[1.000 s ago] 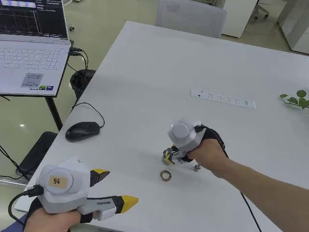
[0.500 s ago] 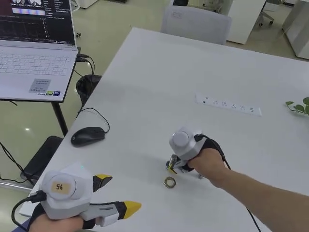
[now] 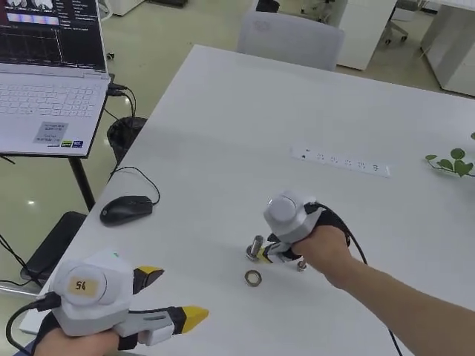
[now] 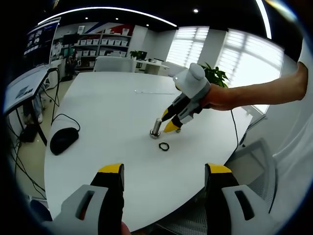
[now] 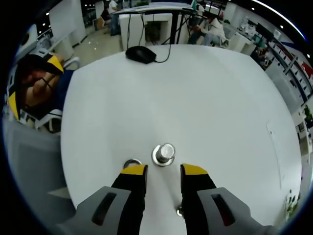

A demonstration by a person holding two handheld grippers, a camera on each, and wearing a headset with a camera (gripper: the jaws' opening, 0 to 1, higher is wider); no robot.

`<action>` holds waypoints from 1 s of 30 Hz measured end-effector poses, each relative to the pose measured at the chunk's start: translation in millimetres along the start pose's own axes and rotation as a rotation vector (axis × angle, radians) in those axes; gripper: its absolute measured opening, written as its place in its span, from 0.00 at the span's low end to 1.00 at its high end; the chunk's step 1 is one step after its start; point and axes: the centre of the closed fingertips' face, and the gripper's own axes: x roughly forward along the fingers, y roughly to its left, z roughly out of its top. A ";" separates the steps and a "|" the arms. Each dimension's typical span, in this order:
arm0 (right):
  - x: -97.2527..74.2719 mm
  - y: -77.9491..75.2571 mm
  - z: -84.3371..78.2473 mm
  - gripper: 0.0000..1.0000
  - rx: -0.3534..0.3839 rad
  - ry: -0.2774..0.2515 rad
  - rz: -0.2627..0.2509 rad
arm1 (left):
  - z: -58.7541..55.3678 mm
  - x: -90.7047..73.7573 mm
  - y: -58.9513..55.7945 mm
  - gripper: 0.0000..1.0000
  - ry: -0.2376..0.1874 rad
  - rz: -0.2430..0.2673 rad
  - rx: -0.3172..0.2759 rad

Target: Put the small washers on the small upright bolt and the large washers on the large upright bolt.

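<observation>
Upright silver metal bolt [image 3: 256, 247] stands head-down on the white table [image 3: 223, 133], near its front edge, one bolt of that size by my count.

From the left: one open silver laptop [image 3: 48, 96] sits on a stand off the table's left edge. The stickers on its palm rest are too small to read.

Low at the front, the left gripper [image 3: 172, 295] is held in a hand, grey-bodied with yellow tips. The round tag on top reads "54". Its jaws stand wide apart with nothing between them, as the left gripper view shows.

One black computer mouse [image 3: 126, 210] lies near the table's left edge, its cable looping away.

Right of it comes the bolt, and just in front of the bolt one flat silver metal washer ring [image 3: 253, 277] lies on the table, apart from it.

The right gripper [image 3: 266, 254] points at the bolt from the right. Its jaws are parted and empty, with the bolt just beyond the tips.

One small silver metal piece [image 3: 300, 265] lies beside that hand, too small to identify.

Farther back lies one white power strip [image 3: 341, 161]. One green leafy plant [image 3: 449, 162] sits at the right edge.
</observation>
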 end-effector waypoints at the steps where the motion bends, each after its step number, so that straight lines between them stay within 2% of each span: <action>1: -0.3 2.8 -1.9 0.28 0.003 -0.002 0.002 | 0.2 0.1 -0.4 0.66 0.000 -0.001 0.001; 7: -0.6 22.5 -13.9 0.28 0.028 0.001 0.034 | 1.8 0.3 -2.6 0.66 -0.003 -0.006 0.010; 14: 1.9 37.7 -23.7 0.28 0.053 -0.005 0.055 | 0.7 0.2 -4.9 0.66 -0.003 -0.012 0.014; 21: 9.3 44.9 -27.0 0.27 0.094 -0.003 0.075 | 1.2 -0.8 -5.9 0.66 -0.006 -0.012 0.015; 30: 24.5 47.2 -25.2 0.27 0.095 0.005 0.077 | -1.6 -3.5 -4.7 0.65 -0.003 -0.007 0.005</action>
